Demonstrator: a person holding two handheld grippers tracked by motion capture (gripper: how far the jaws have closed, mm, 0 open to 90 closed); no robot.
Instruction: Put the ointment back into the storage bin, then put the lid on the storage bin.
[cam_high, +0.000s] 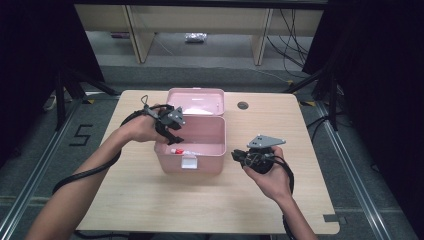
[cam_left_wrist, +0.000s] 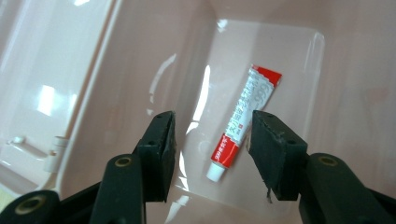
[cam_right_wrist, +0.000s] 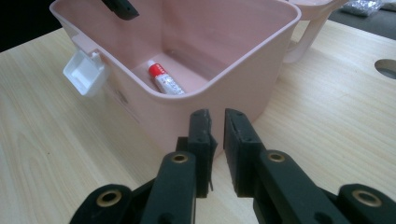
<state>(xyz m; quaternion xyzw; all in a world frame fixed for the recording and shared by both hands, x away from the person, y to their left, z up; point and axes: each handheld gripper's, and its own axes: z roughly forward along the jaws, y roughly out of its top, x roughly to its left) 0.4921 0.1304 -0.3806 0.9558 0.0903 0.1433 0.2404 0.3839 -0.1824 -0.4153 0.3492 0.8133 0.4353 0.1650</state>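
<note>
A pink plastic box (cam_high: 220, 145) stands open on the wooden table, its lid (cam_high: 196, 102) folded back. A small red-and-white tube (cam_left_wrist: 243, 119) lies flat on the box's bottom, and it also appears as the tube (cam_right_wrist: 166, 80) in the right gripper view. My left gripper (cam_left_wrist: 212, 123) hangs over the box's left rim, pointing down into it, open; the tube lies below the gap and the pads do not touch it. My right gripper (cam_right_wrist: 217, 119) rests low on the table to the right of the box, aimed at its wall, jaws a narrow gap apart with nothing between them.
A white latch (cam_right_wrist: 86, 72) hangs open on the box's front wall. A round cable hole (cam_high: 243, 105) sits in the table behind the box on the right. Bare tabletop (cam_high: 200, 200) spreads in front of the box. Shelving legs and cables stand beyond the far edge.
</note>
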